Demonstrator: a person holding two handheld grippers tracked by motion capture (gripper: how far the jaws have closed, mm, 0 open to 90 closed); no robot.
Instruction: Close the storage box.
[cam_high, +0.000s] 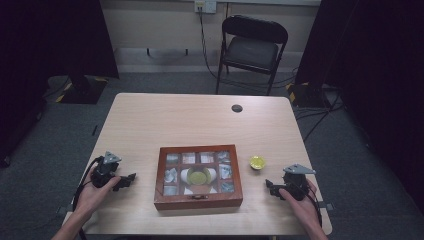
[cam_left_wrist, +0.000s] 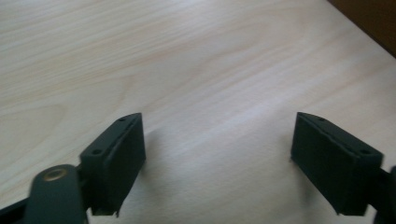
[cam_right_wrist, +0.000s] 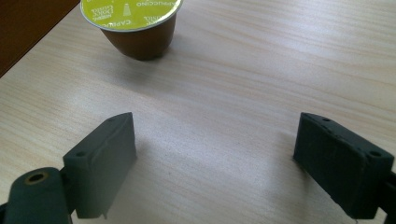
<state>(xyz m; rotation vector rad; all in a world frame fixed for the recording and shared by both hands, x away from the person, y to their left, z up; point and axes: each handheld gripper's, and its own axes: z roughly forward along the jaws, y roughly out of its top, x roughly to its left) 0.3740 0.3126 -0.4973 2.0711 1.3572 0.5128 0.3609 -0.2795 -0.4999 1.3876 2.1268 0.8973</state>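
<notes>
A brown wooden box (cam_high: 198, 200) with a glass-paned lid lies shut at the table's front middle; through the panes I see a yellow-topped capsule and pale packets. A second coffee capsule (cam_high: 258, 162) with a yellow-green foil top stands just right of the box, and looms at the upper left of the right gripper view (cam_right_wrist: 133, 25). My left gripper (cam_high: 128, 180) rests on the table left of the box, open and empty (cam_left_wrist: 217, 154). My right gripper (cam_high: 270, 187) sits at the front right, open with nothing between its jaws (cam_right_wrist: 215, 163), a short way in front of the capsule.
The light wooden table (cam_high: 200, 120) has a dark round cable grommet (cam_high: 237, 108) near its far edge. A black folding chair (cam_high: 252, 47) stands behind the table. Dark curtains hang at both sides; cables run over the grey floor.
</notes>
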